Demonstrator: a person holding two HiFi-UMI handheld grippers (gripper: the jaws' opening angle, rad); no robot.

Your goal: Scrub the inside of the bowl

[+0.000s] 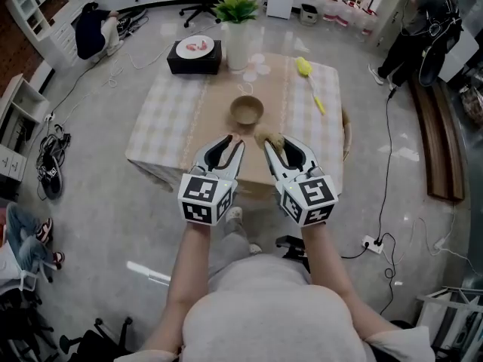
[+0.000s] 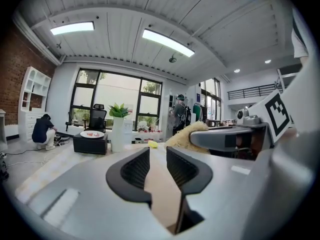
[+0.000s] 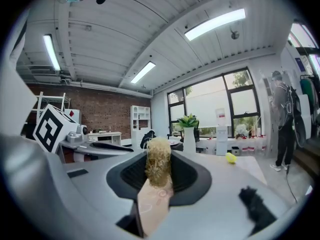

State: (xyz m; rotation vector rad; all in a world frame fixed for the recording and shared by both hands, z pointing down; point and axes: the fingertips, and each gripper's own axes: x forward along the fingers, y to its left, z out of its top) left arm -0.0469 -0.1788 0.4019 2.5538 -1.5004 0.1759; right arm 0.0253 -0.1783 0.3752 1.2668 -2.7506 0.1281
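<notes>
A brown bowl (image 1: 247,110) stands upright near the middle of the checked-cloth table (image 1: 162,127). Both grippers hover side by side just short of it, over the table's near edge. My left gripper (image 1: 231,140) (image 2: 157,156) is open by a narrow gap, with nothing between its jaws. My right gripper (image 1: 269,142) (image 3: 159,170) is shut on a straw-coloured fibrous scrubber (image 1: 269,136) (image 3: 158,164), which sticks up past the fingertips. In the left gripper view the scrubber (image 2: 186,134) shows at the right, beside the other gripper's body. The bowl does not show in either gripper view.
At the table's far side stand a white vase with a green plant (image 1: 237,40) and a black box bearing a white plate (image 1: 195,55). A yellow brush (image 1: 309,78) lies at the far right. A person (image 1: 423,29) stands beyond the table; cables trail on the floor.
</notes>
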